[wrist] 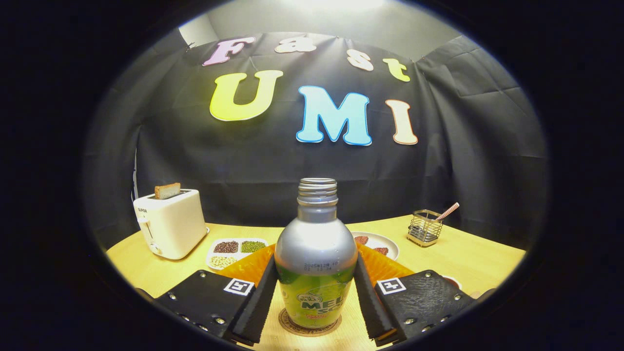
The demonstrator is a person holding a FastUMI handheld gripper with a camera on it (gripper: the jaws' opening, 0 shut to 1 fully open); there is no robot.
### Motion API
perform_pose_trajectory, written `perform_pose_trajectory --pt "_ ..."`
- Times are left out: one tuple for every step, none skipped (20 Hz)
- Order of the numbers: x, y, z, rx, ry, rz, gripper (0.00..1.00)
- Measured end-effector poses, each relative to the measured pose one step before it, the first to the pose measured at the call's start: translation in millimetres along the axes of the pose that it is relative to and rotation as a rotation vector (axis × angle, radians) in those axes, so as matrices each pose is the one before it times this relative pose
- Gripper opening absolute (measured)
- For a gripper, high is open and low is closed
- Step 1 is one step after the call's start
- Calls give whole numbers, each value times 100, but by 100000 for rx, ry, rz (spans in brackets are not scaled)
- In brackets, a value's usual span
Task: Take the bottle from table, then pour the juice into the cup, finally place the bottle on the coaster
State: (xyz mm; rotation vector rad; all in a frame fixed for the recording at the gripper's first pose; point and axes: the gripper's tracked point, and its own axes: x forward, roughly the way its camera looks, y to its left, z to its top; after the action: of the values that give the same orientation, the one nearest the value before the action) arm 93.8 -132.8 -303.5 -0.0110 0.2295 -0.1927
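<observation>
Hand-held gripper [316,287] has both black padded fingers [259,298] pressed against the sides of the silver-shouldered metal bottle with green label [315,263], one on each flank, holding it. Bottle upright, cap off, threaded neck open at top. Its base sits on the round brown cork coaster [310,326], which lies on the light wooden surface [468,256] between the fingers. Orange ribbed mat or tray [385,265] lies right behind the bottle, partly hidden by it and the fingers; cannot tell exactly what it is.

Farther back on the surface: white toaster [169,223] off to the left with a slice of brown toast [167,190] sticking up from its slot. White divided dish of beans and grains [234,252] just right of the toaster, three compartments: dark, green, pale. White round plate [382,242] with reddish pieces behind the bottle on the right. Small wire mesh holder [425,227] beyond it, with a striped straw [447,211] leaning out.
</observation>
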Motion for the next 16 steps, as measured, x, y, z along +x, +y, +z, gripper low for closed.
perform_pose_trajectory --pt "218 240 -383 471 389 585 77" --pt "372 158 -768 264 857 672 77" --pt "167 309 -587 486 1043 1087 77" --pt "319 190 -334 662 -84 1218 77" --pt "281 133 -222 507 46 396 77" --pt "69 -136 -489 16 610 -299 77" --pt "122 -135 -318 95 133 -778 77" --pt "186 -83 -209 554 -166 -403 77" --pt "37 -4 282 294 -1755 -223 77" --pt "54 -172 -226 -427 274 -558 77" --pt "20 42 -20 4 -575 70 77" --pt "-38 70 1 -255 -203 -18 77" --pt "-94 20 -54 -663 -363 -23 77" --pt "2 436 31 -29 -216 1691 79" --pt "-271 559 707 276 -1792 3063 84" --pt "-102 314 981 -193 -1868 2484 88"
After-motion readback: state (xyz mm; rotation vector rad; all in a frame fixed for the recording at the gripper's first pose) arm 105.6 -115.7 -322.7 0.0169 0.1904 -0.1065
